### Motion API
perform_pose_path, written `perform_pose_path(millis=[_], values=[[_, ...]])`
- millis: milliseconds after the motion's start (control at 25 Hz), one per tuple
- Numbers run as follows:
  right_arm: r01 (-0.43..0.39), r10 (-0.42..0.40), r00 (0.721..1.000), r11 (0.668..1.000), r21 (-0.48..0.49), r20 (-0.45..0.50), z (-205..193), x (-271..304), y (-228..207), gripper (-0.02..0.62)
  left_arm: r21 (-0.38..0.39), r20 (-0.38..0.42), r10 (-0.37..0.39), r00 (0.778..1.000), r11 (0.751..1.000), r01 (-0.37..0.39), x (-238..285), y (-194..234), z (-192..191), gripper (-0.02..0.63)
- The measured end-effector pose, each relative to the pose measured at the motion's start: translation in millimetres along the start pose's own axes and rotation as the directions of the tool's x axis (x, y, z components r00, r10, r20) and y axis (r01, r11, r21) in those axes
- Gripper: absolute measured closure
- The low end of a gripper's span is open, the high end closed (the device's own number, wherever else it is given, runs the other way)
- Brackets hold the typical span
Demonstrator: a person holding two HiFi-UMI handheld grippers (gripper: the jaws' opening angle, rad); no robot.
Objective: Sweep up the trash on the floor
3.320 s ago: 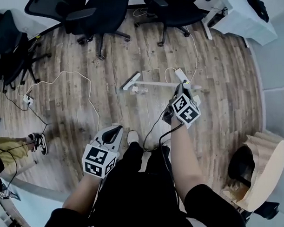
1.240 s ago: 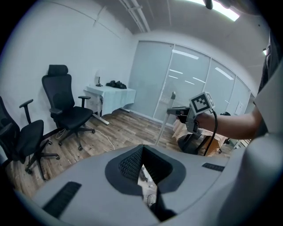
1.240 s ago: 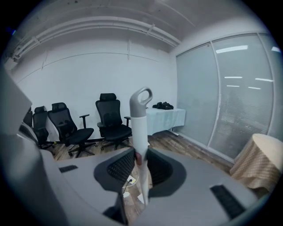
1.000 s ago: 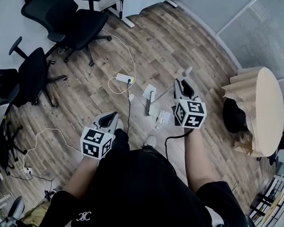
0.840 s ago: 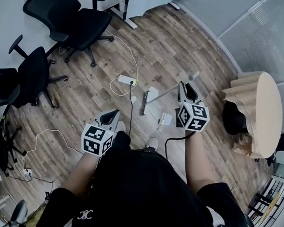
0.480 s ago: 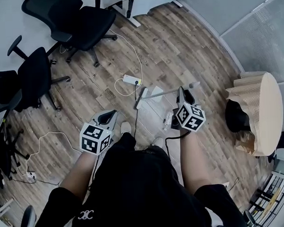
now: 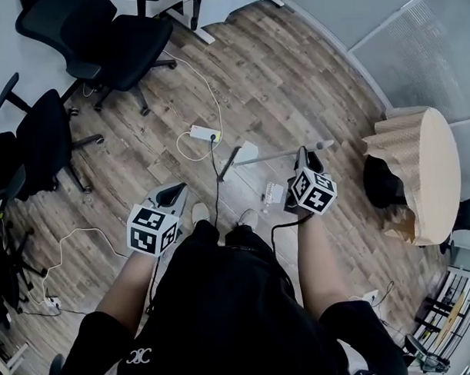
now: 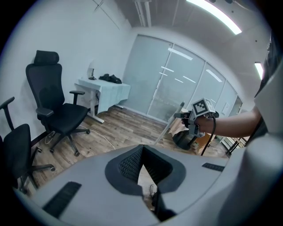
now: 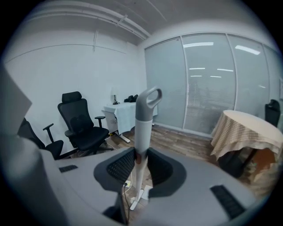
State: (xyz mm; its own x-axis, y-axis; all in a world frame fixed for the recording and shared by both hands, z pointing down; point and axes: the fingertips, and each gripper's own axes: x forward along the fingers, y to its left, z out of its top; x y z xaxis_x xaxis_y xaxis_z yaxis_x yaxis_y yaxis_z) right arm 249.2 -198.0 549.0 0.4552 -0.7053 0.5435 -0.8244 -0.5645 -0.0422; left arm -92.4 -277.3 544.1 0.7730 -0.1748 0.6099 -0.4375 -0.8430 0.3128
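right gripper (image 7: 302,154) clamped on broom handle (image 7: 276,154); shaft runs left to broom head (image 7: 228,165), frame centre. trash (image 7: 271,192) lies just below the shaft, nearest that gripper. left gripper (image 7: 172,195) closed, empty.

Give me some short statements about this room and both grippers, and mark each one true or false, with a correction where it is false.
1. The right gripper is shut on the long pale grey broom handle. True.
2. The left gripper holds a dustpan. False: its jaws are together and nothing is between them.
3. The round table with a beige cloth stands at the person's right side. True.
4. The white power strip lies on that table. False: it lies on the brown wooden plank floor, ahead of the person.
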Motion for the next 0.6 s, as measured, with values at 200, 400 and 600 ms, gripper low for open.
perform_pose_path(millis=[200,400,600], values=[[0.041,-0.041,0.999,0.999,-0.011,0.0,-2.8,-11.5,-38.2,0.497,0.033,-0.002,-0.039,0.999,0.999,0.039,25.4,-28.8,16.8,0.609],[0.086,-0.086,0.996,0.996,0.017,-0.011,-9.4,-21.3,-93.7,0.497,0.08,-0.011,-0.076,0.997,0.994,0.077,53.0,-67.4,35.8,0.609],[0.144,-0.143,0.99,0.988,0.053,-0.017,-20.3,-36.6,-159.4,0.495,0.129,-0.029,-0.105,0.994,0.986,0.108,74.3,-110.6,46.5,0.609]])
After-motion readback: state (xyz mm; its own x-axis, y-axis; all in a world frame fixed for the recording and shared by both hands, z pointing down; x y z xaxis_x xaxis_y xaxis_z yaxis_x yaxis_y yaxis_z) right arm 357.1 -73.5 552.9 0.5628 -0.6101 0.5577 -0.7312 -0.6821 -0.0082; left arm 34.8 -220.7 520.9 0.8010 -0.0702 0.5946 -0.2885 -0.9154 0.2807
